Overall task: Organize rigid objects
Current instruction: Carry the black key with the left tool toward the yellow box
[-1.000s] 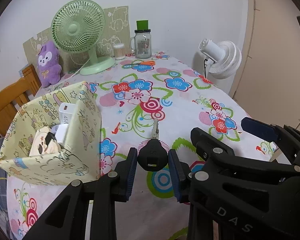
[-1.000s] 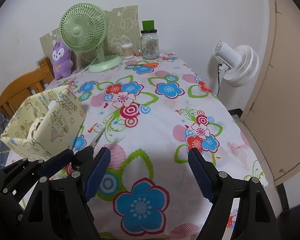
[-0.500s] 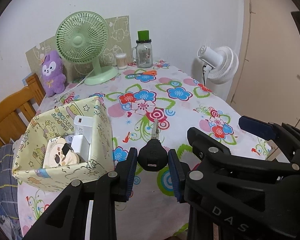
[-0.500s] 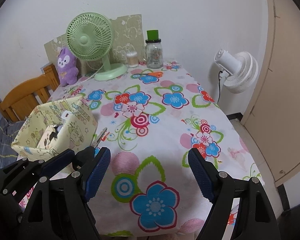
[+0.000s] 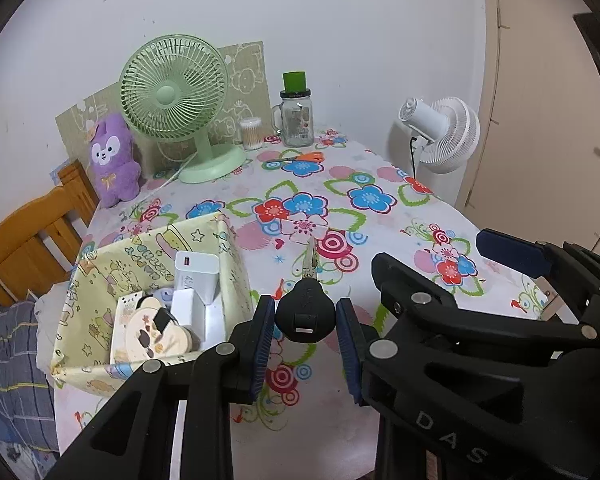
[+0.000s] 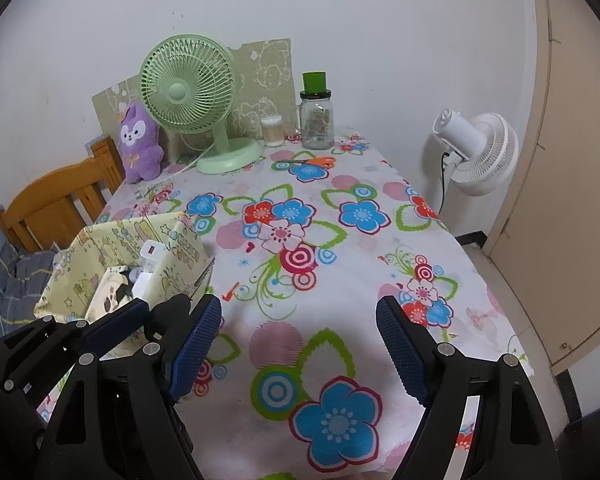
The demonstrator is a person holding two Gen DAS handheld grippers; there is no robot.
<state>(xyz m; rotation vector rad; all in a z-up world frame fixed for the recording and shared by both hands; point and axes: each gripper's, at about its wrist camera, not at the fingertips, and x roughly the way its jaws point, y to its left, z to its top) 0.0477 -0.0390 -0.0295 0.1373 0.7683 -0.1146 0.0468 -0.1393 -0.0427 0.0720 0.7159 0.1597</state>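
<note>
Left tool (image 5: 305, 334) pinches the car key (image 5: 306, 312) by its black head, blade pointing away, above the table (image 5: 380, 168); the yellow box (image 5: 100, 360) sits just left. Right tool (image 6: 300, 344) spread, empty.

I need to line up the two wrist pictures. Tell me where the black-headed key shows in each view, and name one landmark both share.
Left wrist: the key is low at centre, its black head clamped in the left gripper, blade pointing away.
Right wrist: only its black head peeks out at lower left, behind the right gripper's left finger.
Shared landmark: the green fan at the table's far end.
</note>
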